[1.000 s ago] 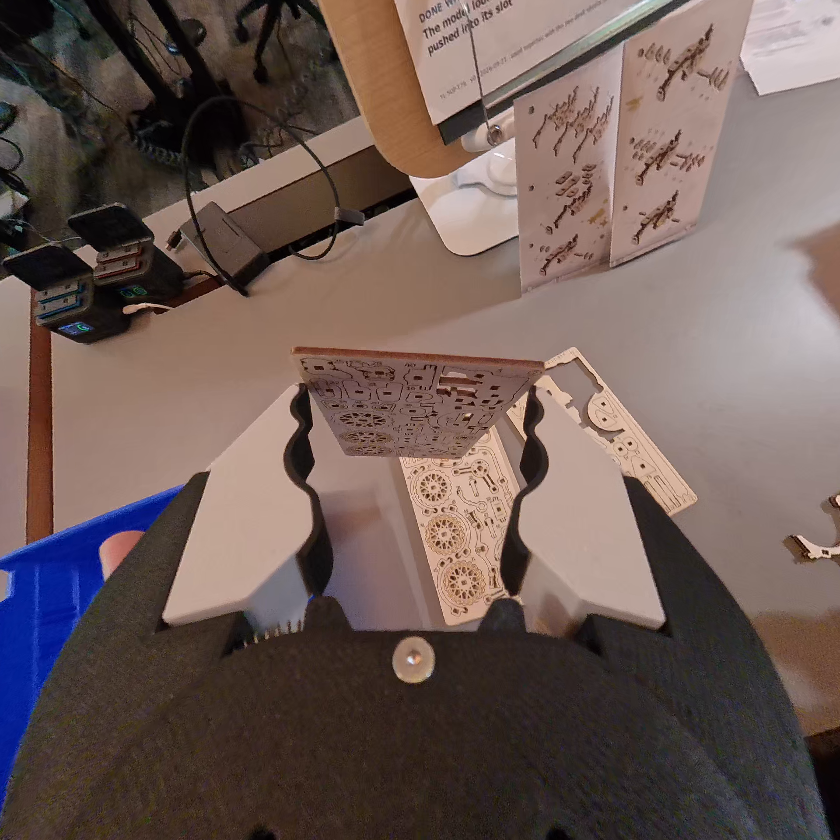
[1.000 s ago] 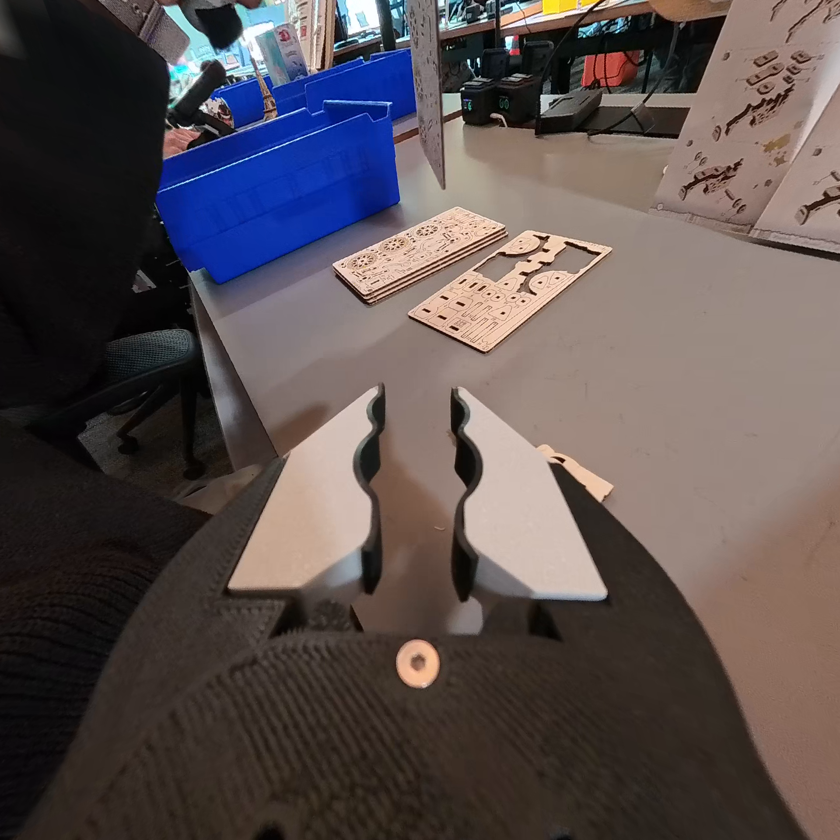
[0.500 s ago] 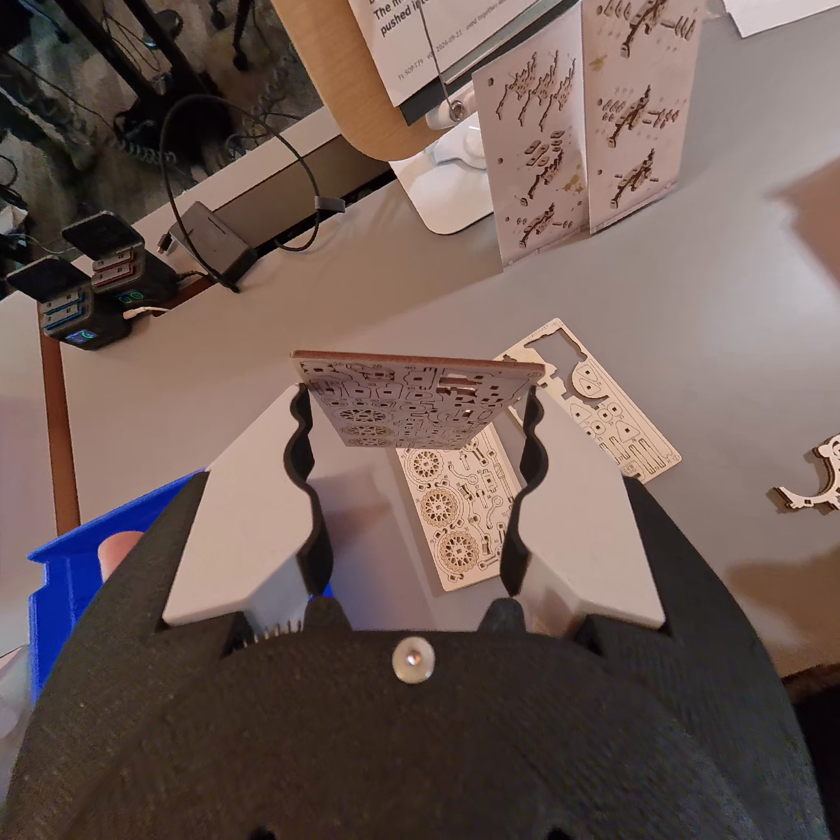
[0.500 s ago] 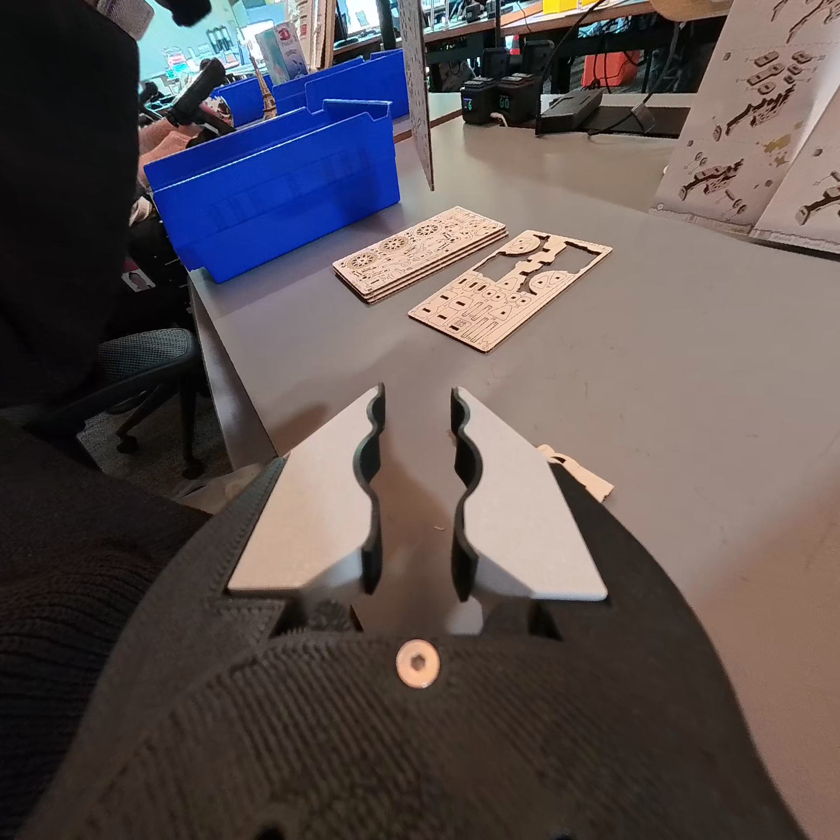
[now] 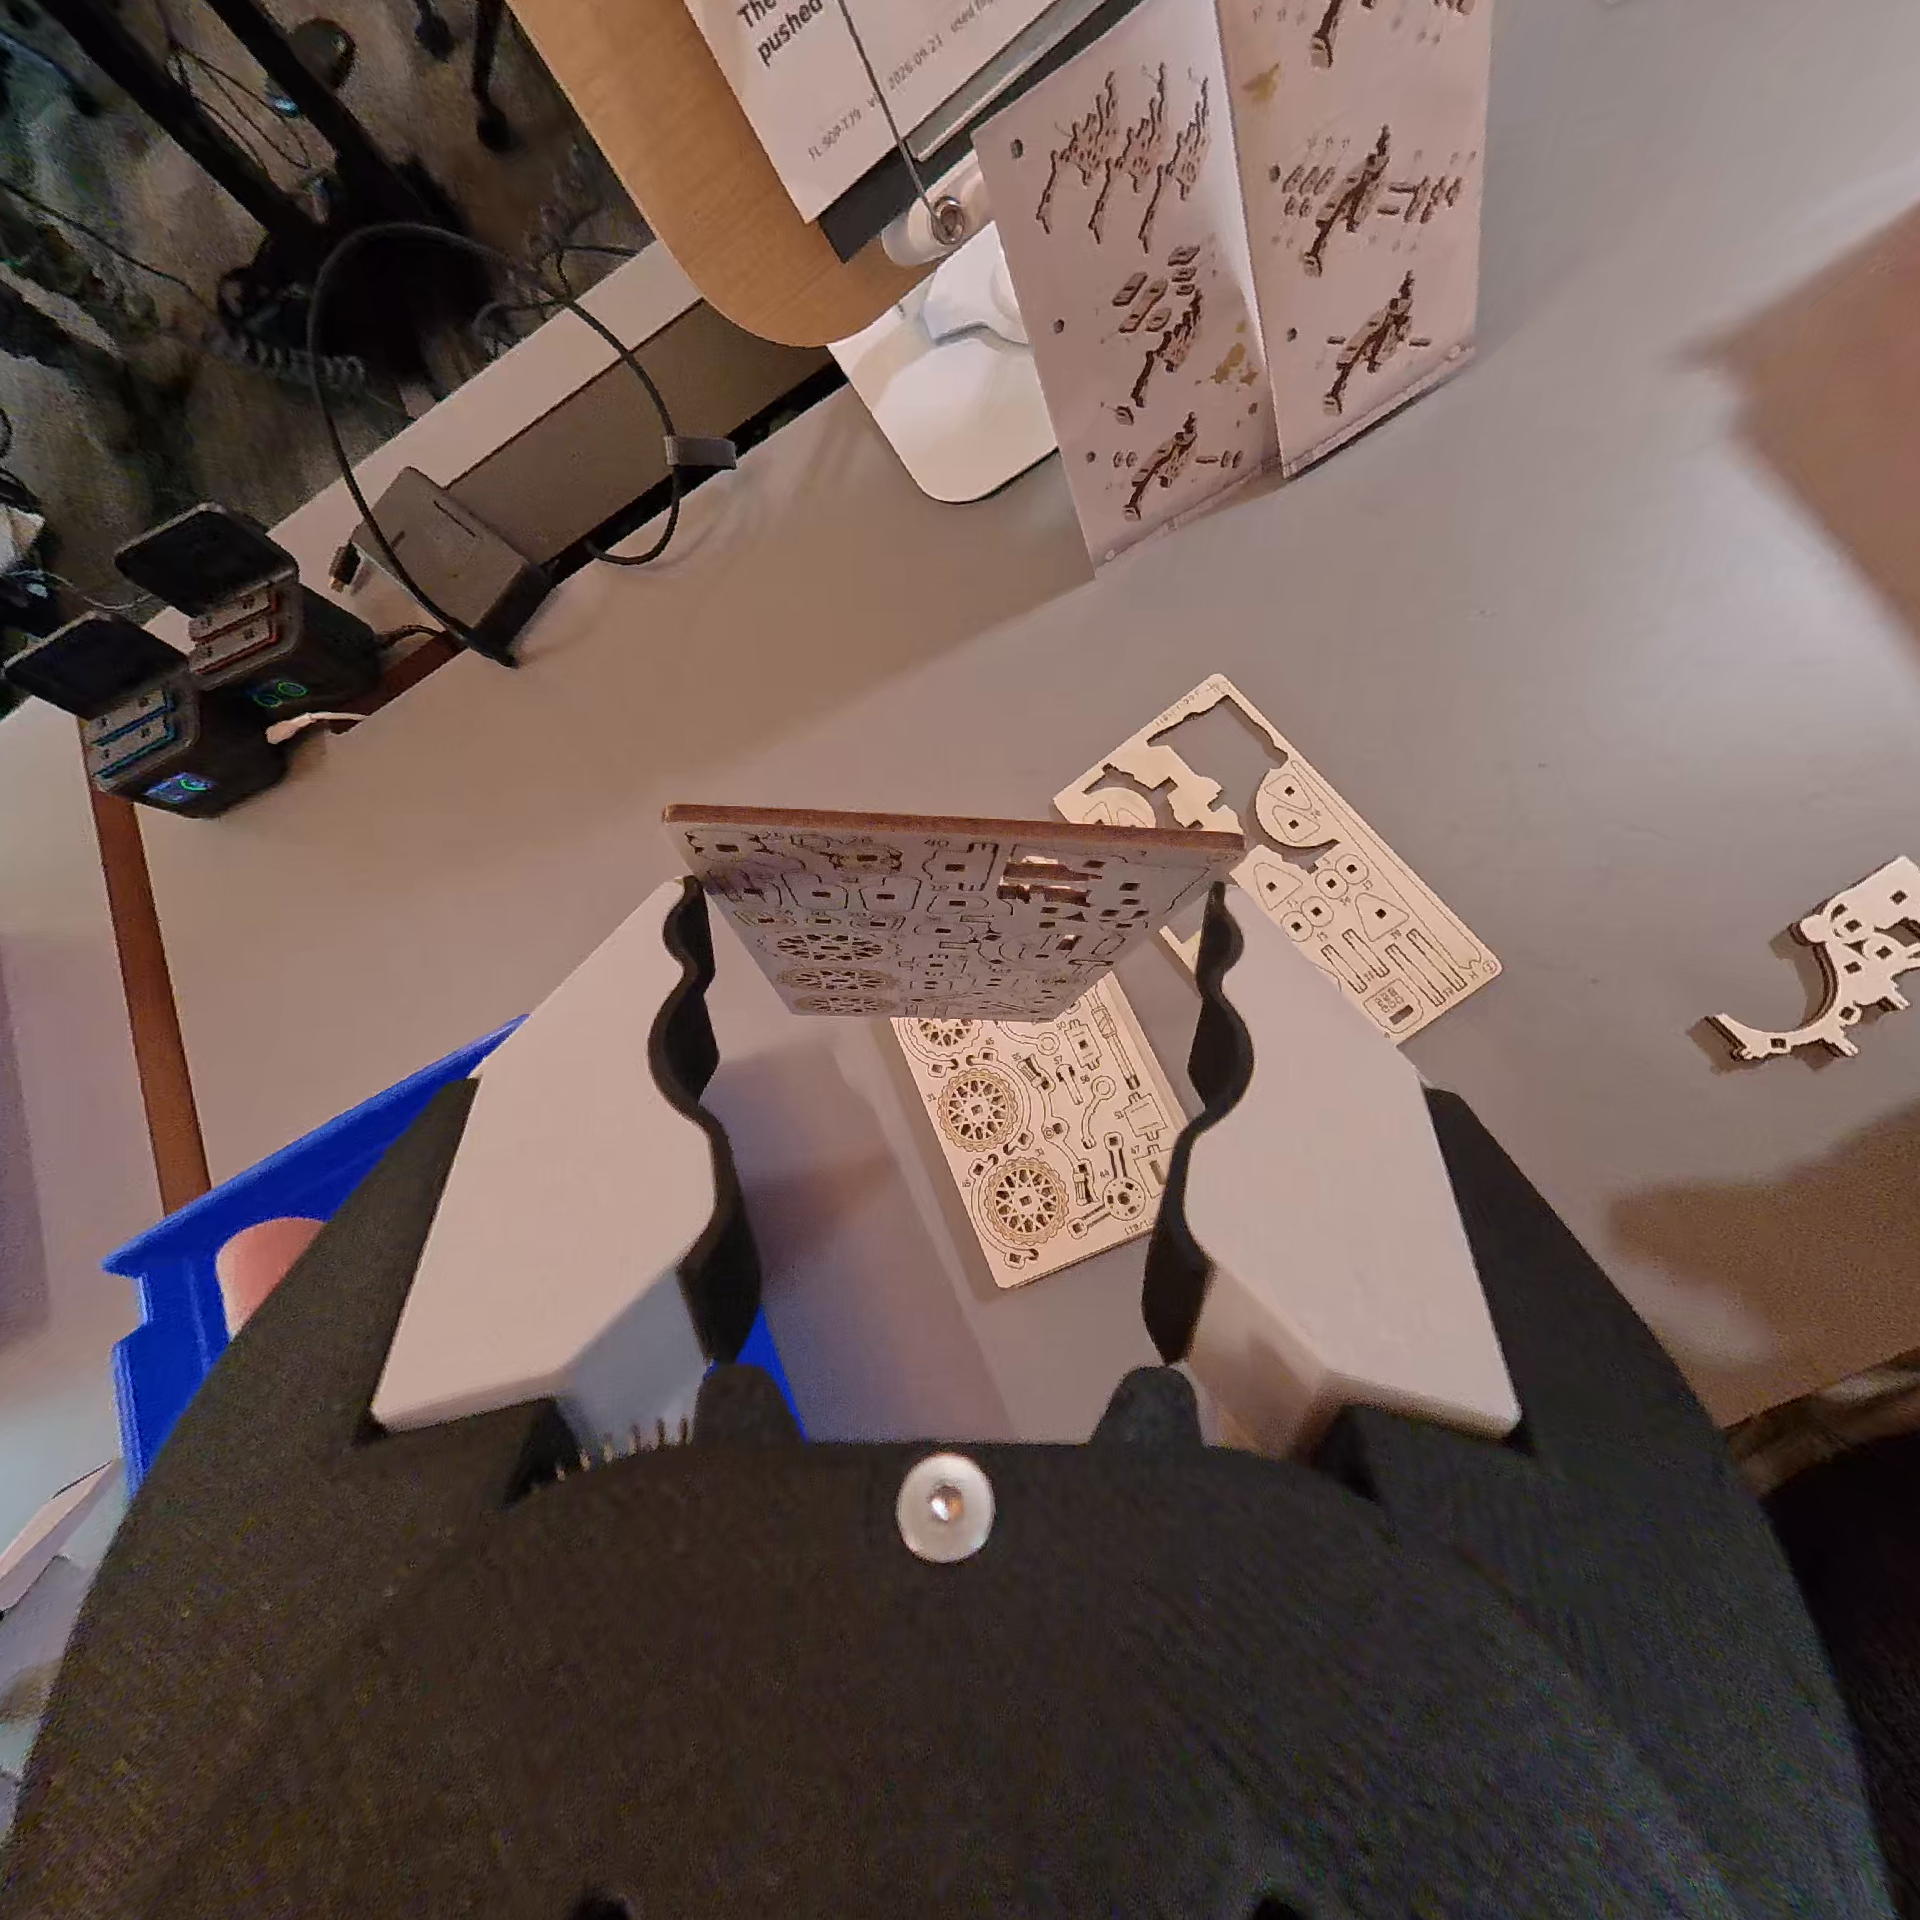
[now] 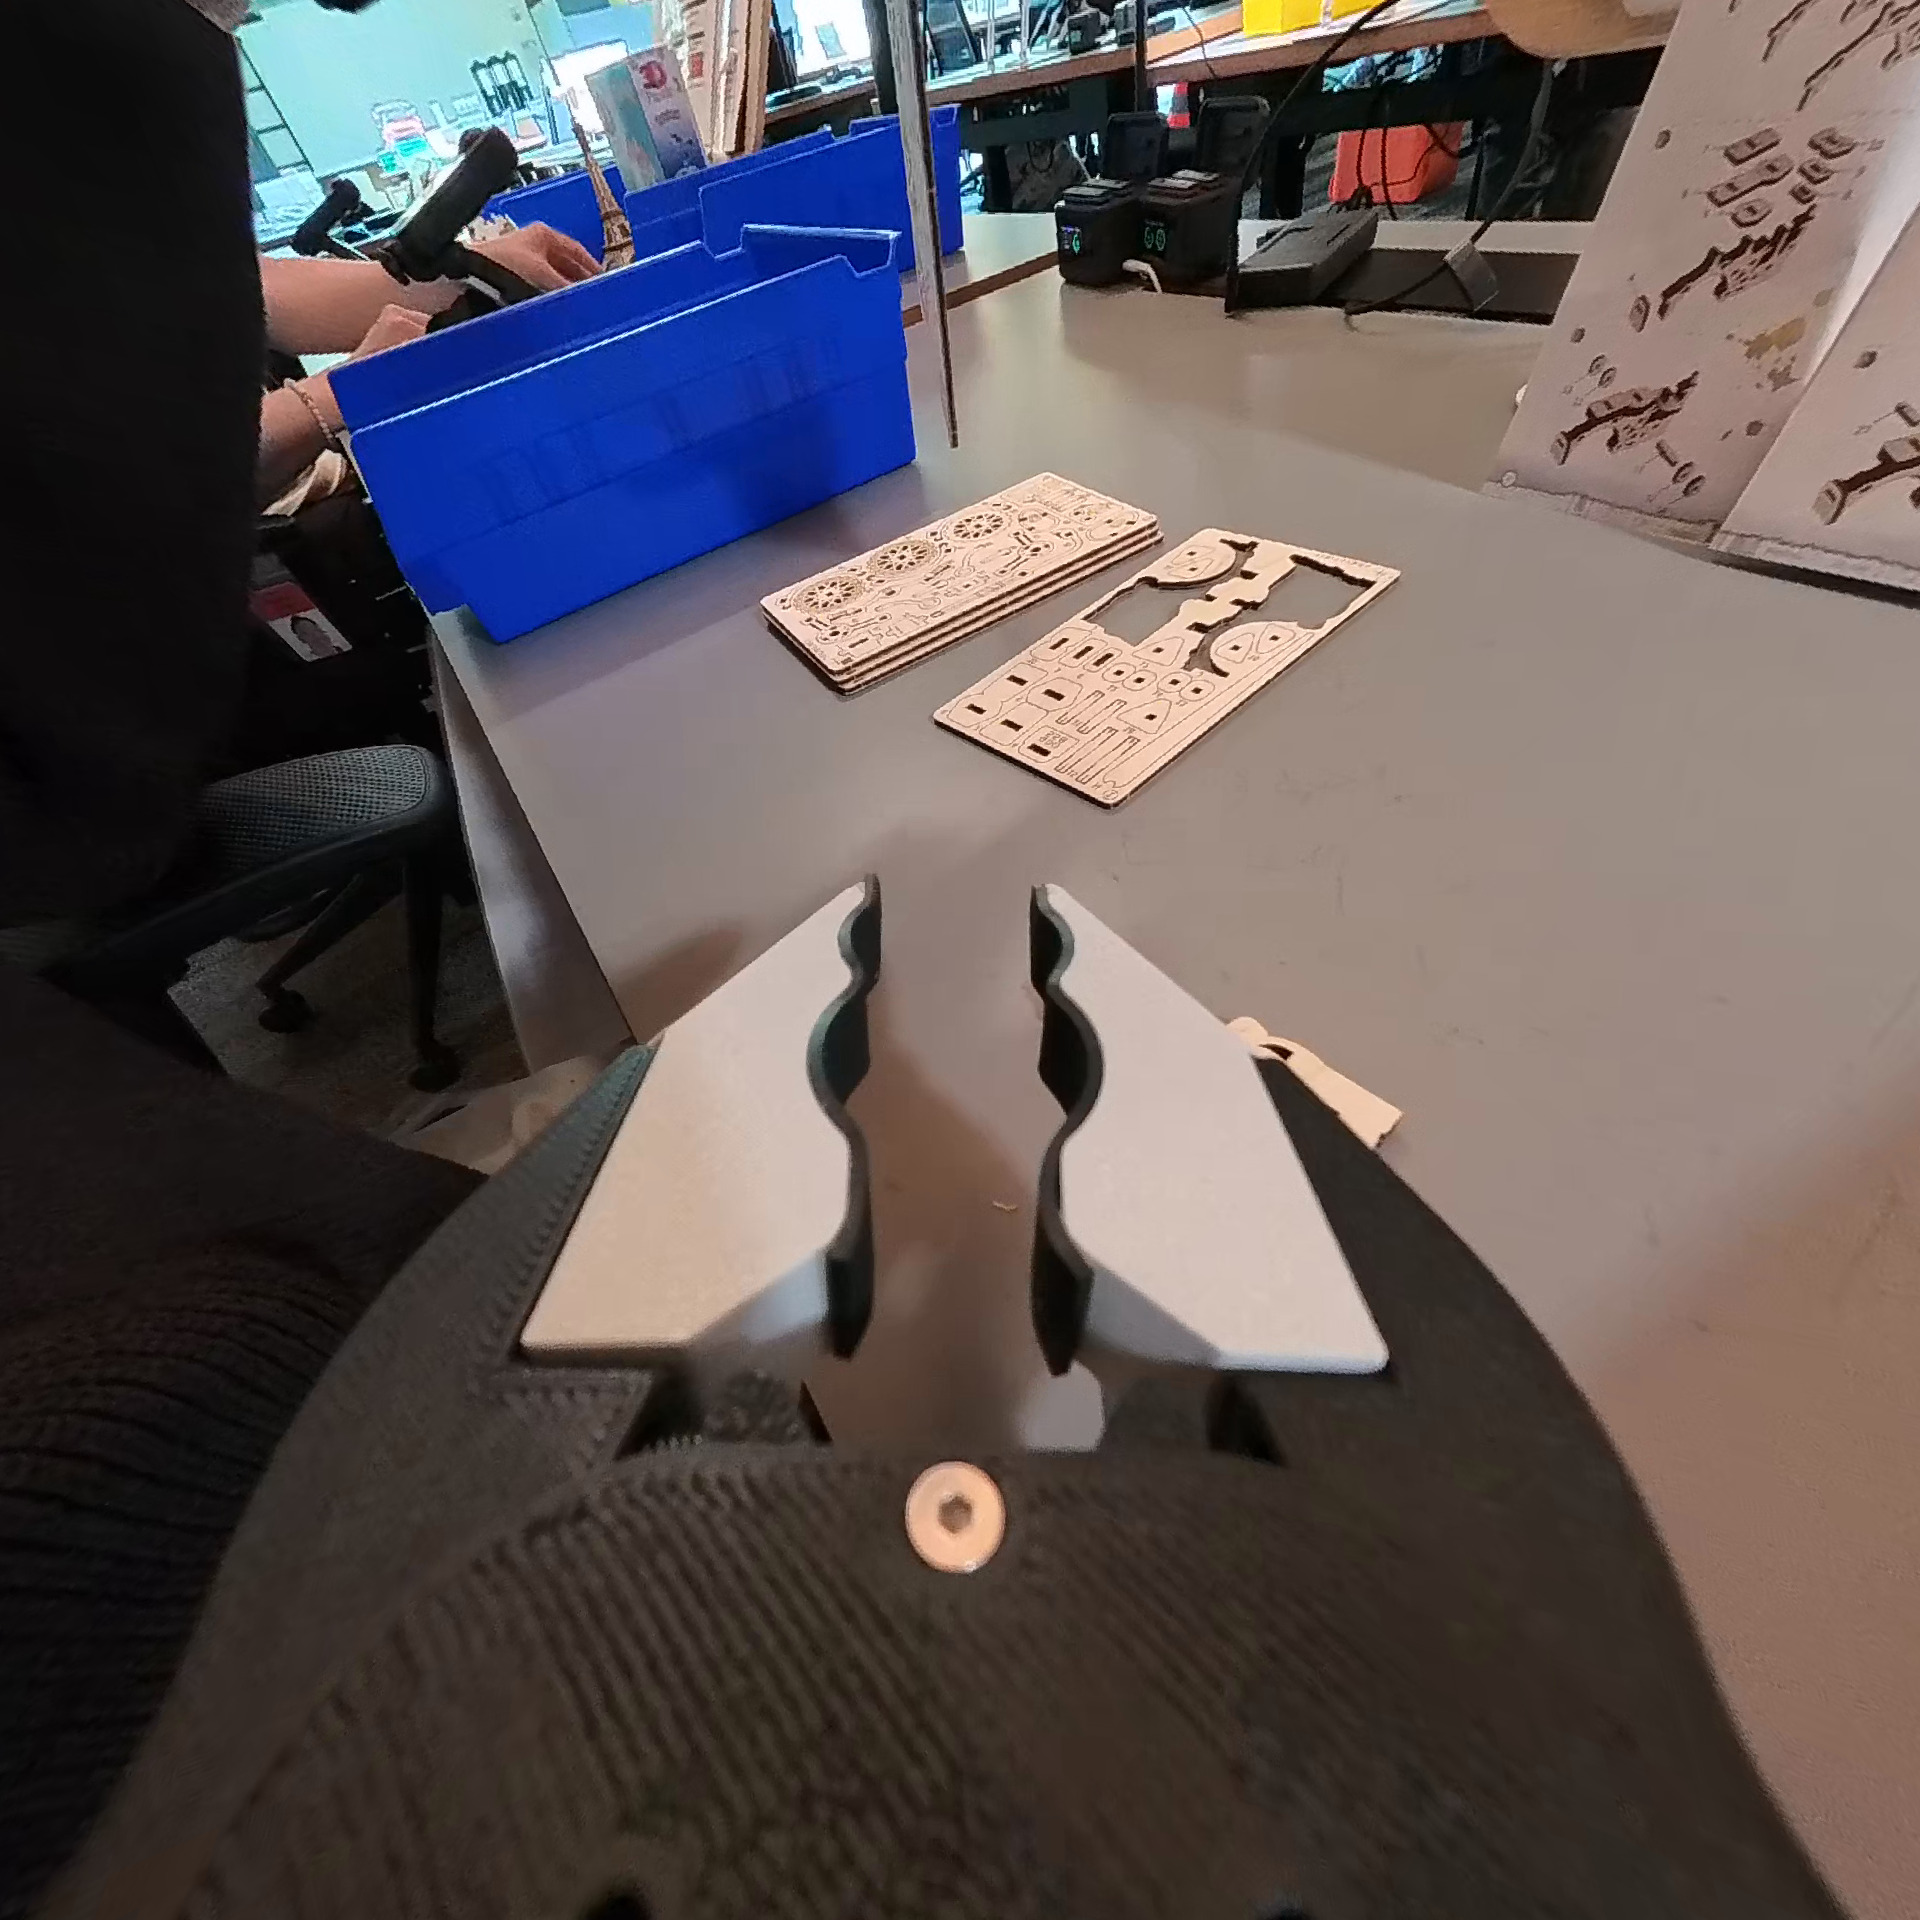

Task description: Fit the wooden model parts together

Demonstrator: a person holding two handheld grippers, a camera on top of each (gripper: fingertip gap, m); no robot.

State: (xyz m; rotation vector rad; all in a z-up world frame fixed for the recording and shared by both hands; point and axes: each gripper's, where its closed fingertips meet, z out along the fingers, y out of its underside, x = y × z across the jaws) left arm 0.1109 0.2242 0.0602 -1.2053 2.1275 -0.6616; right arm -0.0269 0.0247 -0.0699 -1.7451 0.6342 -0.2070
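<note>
My left gripper [image 5: 951,902] is shut on a wooden parts sheet [image 5: 935,925], gripping its two side edges, and holds it well above the grey table [image 5: 1558,644]. From the right wrist view the held sheet [image 6: 925,208] shows edge-on. Below it lies a stack of parts sheets [image 5: 1039,1143], [image 6: 956,577], and beside that a partly punched-out sheet [image 5: 1320,873], [image 6: 1164,665]. A small assembled wooden piece [image 5: 1829,987] lies to the right. My right gripper [image 6: 954,904] is low over the table's near edge, its jaws slightly apart and empty. A small wooden part [image 6: 1320,1081] lies by its right finger.
Blue bins [image 6: 644,436], [image 5: 208,1278] stand at the table's left. Folded instruction sheets [image 5: 1226,260], [image 6: 1714,312] stand at the back by a white stand. Battery chargers [image 5: 187,675] and a black adapter with cable [image 5: 447,561] sit far left. A person's hands work beyond the bins. The right tips stand about 6 cm off the small assembled wooden piece [image 5: 1829,987].
My left gripper has risen with the sheet still in its grip; the table things look smaller and the assembled piece has come into view. The right gripper has not moved.
</note>
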